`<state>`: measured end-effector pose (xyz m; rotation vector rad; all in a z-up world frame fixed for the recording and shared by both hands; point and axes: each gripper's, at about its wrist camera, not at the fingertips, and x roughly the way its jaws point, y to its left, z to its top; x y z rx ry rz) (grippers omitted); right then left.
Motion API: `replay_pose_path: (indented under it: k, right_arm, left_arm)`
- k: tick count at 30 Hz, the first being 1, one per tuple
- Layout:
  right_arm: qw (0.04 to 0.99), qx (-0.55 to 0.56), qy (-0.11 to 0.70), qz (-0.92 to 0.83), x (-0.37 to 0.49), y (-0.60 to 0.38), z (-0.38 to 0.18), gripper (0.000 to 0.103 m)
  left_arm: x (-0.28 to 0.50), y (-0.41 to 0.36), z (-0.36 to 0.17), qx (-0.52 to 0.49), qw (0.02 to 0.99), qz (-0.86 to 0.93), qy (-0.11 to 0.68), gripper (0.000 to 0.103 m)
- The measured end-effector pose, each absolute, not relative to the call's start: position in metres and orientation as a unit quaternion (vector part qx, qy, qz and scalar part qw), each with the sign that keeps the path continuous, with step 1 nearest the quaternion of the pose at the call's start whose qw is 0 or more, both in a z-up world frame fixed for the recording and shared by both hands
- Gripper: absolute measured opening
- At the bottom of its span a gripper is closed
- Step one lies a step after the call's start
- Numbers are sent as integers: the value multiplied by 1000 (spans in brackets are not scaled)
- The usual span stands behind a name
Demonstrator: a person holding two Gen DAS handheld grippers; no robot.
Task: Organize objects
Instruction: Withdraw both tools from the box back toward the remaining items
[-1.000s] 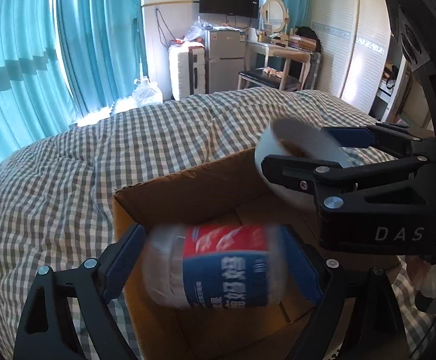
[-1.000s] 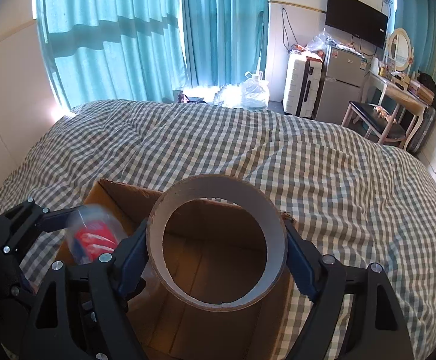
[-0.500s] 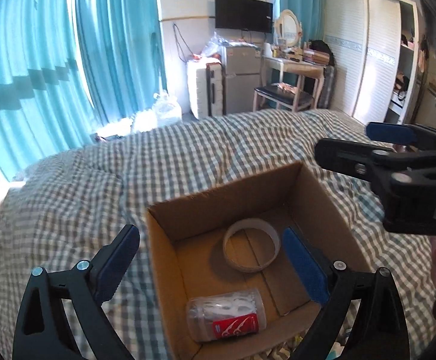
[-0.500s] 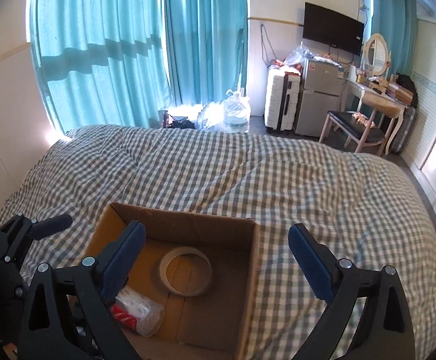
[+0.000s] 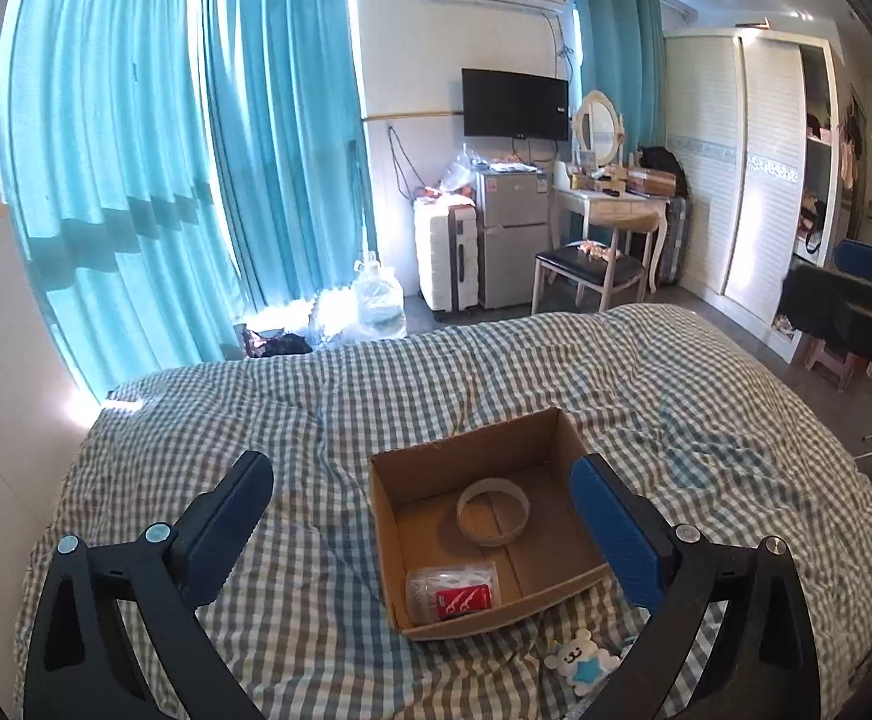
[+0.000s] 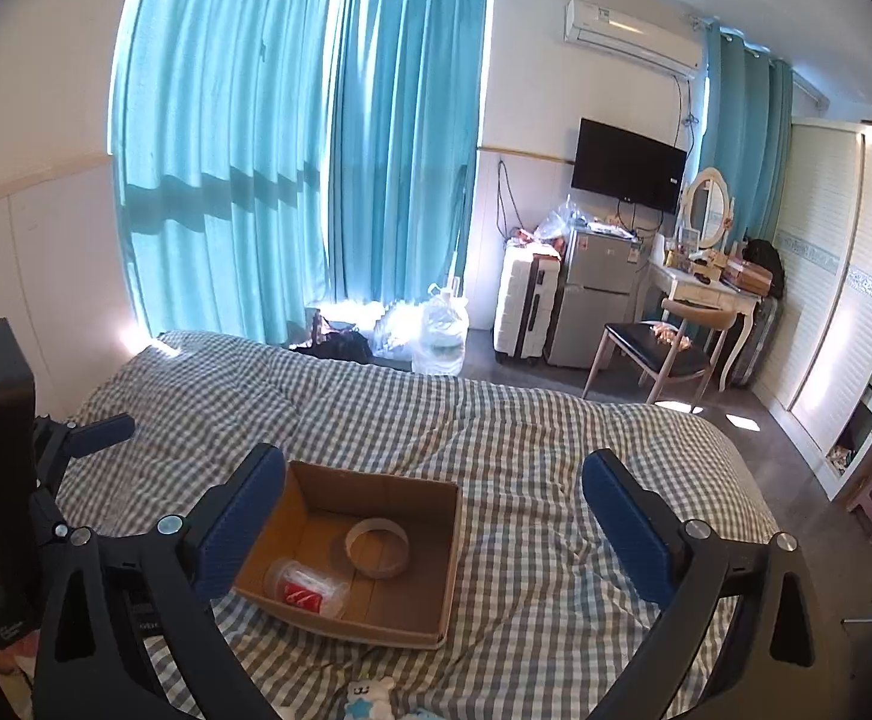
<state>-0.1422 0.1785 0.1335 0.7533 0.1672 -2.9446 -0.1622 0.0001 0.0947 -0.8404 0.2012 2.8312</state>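
Observation:
An open cardboard box (image 5: pixel 556 429) (image 6: pixel 448 540) sits on the checked bed. Inside it lie a clear plastic jar with a red label (image 5: pixel 454 591) (image 6: pixel 306 591) on its side and a cardboard tape ring (image 5: pixel 493 513) (image 6: pixel 377 546). My left gripper (image 5: pixel 429 516) is open and empty, held well above and in front of the box. My right gripper (image 6: pixel 436 516) is open and empty, also high above the box. The left gripper also shows at the left edge of the right wrist view (image 6: pixel 63 450). The right gripper also shows at the right edge of the left wrist view (image 5: pixel 856 306).
A small white and blue bear toy (image 5: pixel 580 657) (image 6: pixel 366 699) lies on the checked quilt (image 5: pixel 315 420) just in front of the box. Beyond the bed stand a chair (image 5: pixel 586 267), a small fridge (image 5: pixel 508 237), a suitcase (image 5: pixel 445 255) and a wardrobe (image 5: pixel 754 180).
Both grippers opened and let go: the jar and the tape ring now lie in the box. Both grippers have pulled up and back, away from the box.

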Motion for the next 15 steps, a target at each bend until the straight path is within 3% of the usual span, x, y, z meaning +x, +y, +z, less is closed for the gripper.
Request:
replay_pose_path:
  k: [15]
  right_arm:
    - [53, 225, 72, -970, -23, 172, 149, 100]
  left_arm:
    - [-62, -8, 118, -253, 67, 964, 41, 103]
